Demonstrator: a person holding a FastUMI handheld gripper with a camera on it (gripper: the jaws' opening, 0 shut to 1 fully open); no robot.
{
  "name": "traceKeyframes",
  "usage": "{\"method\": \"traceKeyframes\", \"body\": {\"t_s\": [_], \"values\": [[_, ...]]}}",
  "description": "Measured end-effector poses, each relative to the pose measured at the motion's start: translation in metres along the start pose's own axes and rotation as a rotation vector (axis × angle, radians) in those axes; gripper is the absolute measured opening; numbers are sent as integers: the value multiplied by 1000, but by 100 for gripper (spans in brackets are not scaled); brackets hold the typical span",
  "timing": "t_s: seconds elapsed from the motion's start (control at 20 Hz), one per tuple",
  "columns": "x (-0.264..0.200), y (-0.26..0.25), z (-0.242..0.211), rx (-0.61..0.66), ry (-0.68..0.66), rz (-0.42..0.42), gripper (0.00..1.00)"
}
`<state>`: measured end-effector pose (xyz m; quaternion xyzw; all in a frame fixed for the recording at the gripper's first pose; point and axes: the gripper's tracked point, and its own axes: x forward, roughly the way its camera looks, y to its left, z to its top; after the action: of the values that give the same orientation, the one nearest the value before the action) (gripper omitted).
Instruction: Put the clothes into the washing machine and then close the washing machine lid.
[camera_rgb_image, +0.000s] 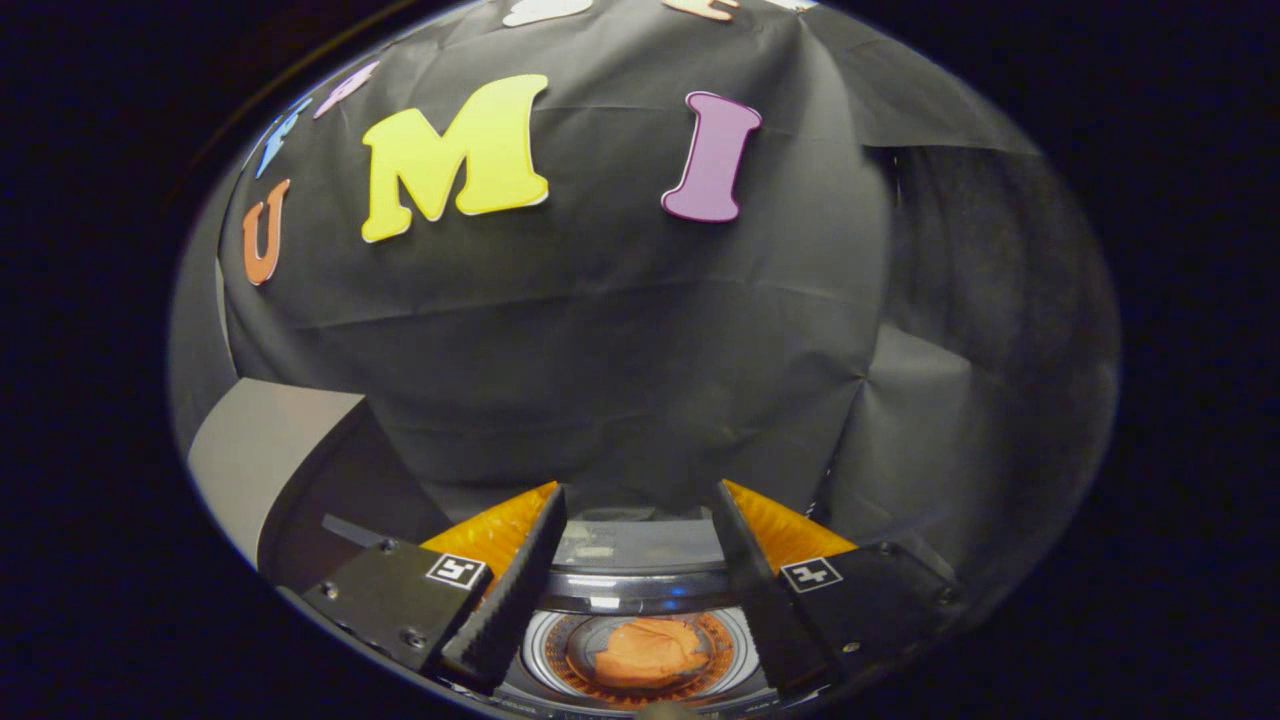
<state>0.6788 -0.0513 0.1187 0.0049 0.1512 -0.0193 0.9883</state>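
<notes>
gripper (640, 500) open over washing machine (640, 590), orange clothes (650, 650) bunched inside

Orange crumpled cloth (648, 650) lies inside the round metal washing machine drum (640, 600), seen between the gripper's (640, 500) parted, empty fingers.

Orange clothes (650, 650) lie bunched inside the open washing machine (640, 590) drum.

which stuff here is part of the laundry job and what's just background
Part of the job:
- orange clothes lying in the drum
- washing machine, its lid up at the side
- gripper, fingers open, holding nothing

Just background:
- black cloth wall beyond the fingers
</notes>
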Motion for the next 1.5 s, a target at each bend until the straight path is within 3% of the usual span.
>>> {"method": "traceKeyframes", "body": {"t_s": [0.4, 0.65, 0.9, 1.25, 1.5], "values": [[-1, 3, -10, 3, 23, -6, 93], [-18, -4, -73, 15, 123, -15, 95], [-19, -10, -107, 34, 192, -28, 94], [-27, -15, -97, 16, 169, -42, 95], [-63, -17, -83, 13, 91, -38, 95]]}}
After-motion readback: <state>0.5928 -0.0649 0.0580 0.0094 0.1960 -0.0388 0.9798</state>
